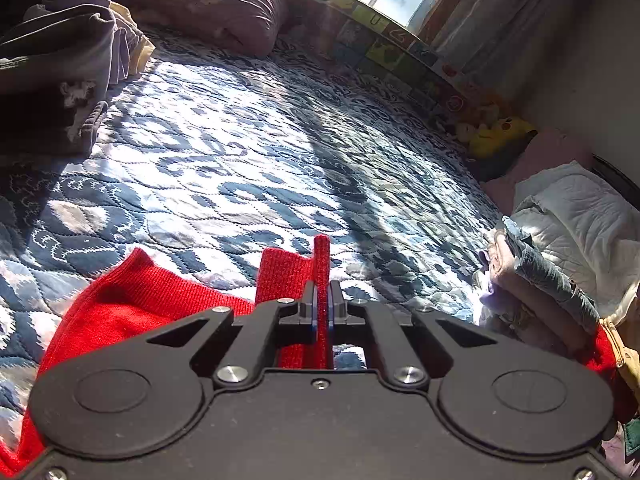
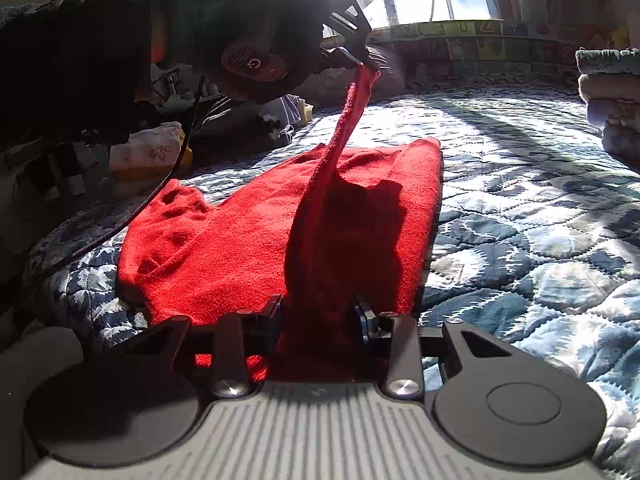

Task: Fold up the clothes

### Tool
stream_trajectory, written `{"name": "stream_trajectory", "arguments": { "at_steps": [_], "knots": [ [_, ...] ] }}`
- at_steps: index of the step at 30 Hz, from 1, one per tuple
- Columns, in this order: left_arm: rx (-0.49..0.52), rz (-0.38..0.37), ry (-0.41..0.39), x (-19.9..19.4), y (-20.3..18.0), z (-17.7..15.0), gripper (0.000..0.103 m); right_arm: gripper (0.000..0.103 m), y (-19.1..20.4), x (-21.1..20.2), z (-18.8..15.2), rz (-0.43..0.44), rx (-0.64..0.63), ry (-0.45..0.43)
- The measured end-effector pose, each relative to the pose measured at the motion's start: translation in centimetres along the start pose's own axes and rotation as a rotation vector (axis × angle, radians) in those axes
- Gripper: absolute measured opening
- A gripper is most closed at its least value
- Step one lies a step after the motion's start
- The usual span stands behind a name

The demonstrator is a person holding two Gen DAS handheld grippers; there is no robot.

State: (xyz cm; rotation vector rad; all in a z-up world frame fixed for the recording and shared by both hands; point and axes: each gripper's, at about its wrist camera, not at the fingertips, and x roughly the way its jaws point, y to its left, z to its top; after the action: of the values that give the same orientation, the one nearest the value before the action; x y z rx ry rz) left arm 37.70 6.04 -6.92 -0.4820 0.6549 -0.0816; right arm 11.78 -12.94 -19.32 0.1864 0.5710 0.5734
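Red sweater (image 2: 248, 236) lies mostly flat on the quilt (image 2: 540, 248), one long edge lifted off it as a taut ridge between the two grippers. Left gripper (image 1: 322, 300): jaws nearly closed, pinching a thin strip of the red knit that sticks up past the fingertips. Right gripper (image 2: 318, 312): jaws partly apart with a thick bunch of the sweater filling the gap, so it looks clamped on that bunch. In the right wrist view the left gripper (image 2: 362, 62) is raised above the far end of the sweater, held by a gloved hand (image 2: 256, 40).

Progress, judged: early-to-mid fold. Body spread out, one side picked up at both ends, not yet laid over; sleeve on the sweater's near-left side rumpled, unfolded. Left to do: lay the lifted edge across, tuck the sleeve, fold lengthwise.

Beyond the sweater: folded stack (image 1: 560, 264) to its right looks finished; dark heap of clothes (image 1: 60, 80) to its left looks unsorted. Pillow (image 1: 208, 4) and yellow plush toy (image 1: 500, 132) lie well apart from the sweater, toward the window.
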Motion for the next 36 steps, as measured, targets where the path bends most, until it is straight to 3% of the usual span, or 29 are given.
{"name": "stream_trajectory", "arguments": {
  "at_steps": [5,16,20,21,22,23,24,27,30,33,35,36],
  "knots": [
    [0.038,0.056,0.013,3.0,-1.0,-0.8,0.002,0.021,-1.7,-0.1,0.0,0.038,0.129,0.003],
    [0.187,0.160,0.022,7.7,-2.2,-3.6,0.002,0.016,-3.2,0.2,-0.1,0.078,0.234,0.021],
    [0.317,0.227,0.039,9.3,-2.7,-4.6,0.004,0.016,-3.1,0.5,0.0,0.071,0.231,0.029],
    [0.336,0.211,0.058,9.6,-2.7,-4.8,0.008,0.016,-3.1,0.5,0.1,0.071,0.231,0.030],
    [0.354,0.197,0.072,9.7,-2.6,-4.9,0.025,0.016,-3.1,0.5,0.1,0.073,0.235,0.031],
    [0.362,0.189,0.054,9.2,-2.6,-5.0,0.040,0.017,-3.1,0.4,0.2,0.074,0.237,0.030],
    [0.372,0.178,0.007,8.1,-2.6,-5.0,0.044,0.018,-3.1,0.4,0.3,0.074,0.238,0.030],
    [0.428,0.142,-0.030,5.2,-2.5,-5.2,0.044,0.024,-2.5,0.0,0.6,0.064,0.214,0.025],
    [0.497,0.035,-0.016,1.8,-2.5,-6.8,0.043,0.041,-1.7,-0.9,0.8,0.065,0.188,0.004],
    [0.565,-0.070,0.033,-1.2,-2.2,-9.6,0.037,0.039,-1.5,-1.1,0.7,0.072,0.176,0.004],
    [0.630,-0.081,0.074,-1.8,-1.9,-11.7,0.037,0.038,-1.6,-0.8,0.5,0.067,0.175,0.016],
    [0.696,-0.034,0.112,-1.1,-1.7,-13.1,0.037,0.038,-1.5,-0.8,0.5,0.064,0.168,0.018]
  ]
}}
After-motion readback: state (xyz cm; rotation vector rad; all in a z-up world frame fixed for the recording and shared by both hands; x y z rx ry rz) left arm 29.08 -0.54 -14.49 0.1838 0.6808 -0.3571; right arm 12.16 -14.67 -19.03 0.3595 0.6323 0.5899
